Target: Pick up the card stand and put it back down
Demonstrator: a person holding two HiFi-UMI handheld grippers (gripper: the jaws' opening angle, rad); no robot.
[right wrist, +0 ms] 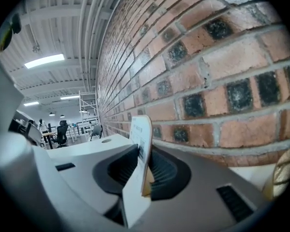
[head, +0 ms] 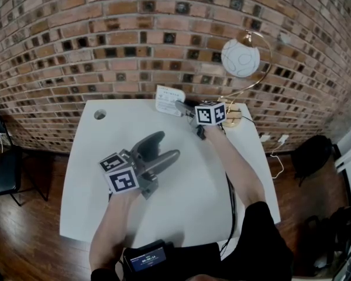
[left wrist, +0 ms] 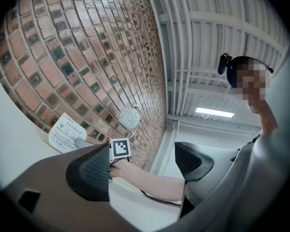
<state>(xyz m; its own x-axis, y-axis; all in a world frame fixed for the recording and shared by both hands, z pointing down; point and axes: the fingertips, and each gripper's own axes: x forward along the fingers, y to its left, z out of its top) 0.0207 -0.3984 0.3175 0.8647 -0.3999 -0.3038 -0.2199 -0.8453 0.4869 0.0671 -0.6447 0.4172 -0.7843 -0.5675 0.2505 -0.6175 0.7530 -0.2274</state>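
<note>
Tongs first, head view: we are seeing the left tongs [head: 167,146] hovering over mid table [head: 88,174], jaws standing apart, nothing betw. them. The right tongs [head: 181,108] are reaching toward the far table edge by the brick wall [head: 105,34], tips at the card stand [head: 168,98]. The stand is sitting upright on the table close to the wall, just left of a lamp [head: 241,57] w/ a white globe.

Left gripper view: we are looking along the left tongs' jaws. Pads are standing wide apart and holding nothing. Beyond them the person's forearm [left wrist: 150,180] is crossing the gap. Further off, the right tongs' marker cube [left wrist: 120,148] is showing, w/ the card stand beside it against the wall and the lamp globe behind.

Right gripper view: the card stand is showing edge-on betw. the two pads, upright, approx. centred. The jaws are standing open round it. A gap is showing on the left side, and we are not seeing the pads clamping the card. Brick wall is filling the right of the view.
</note>
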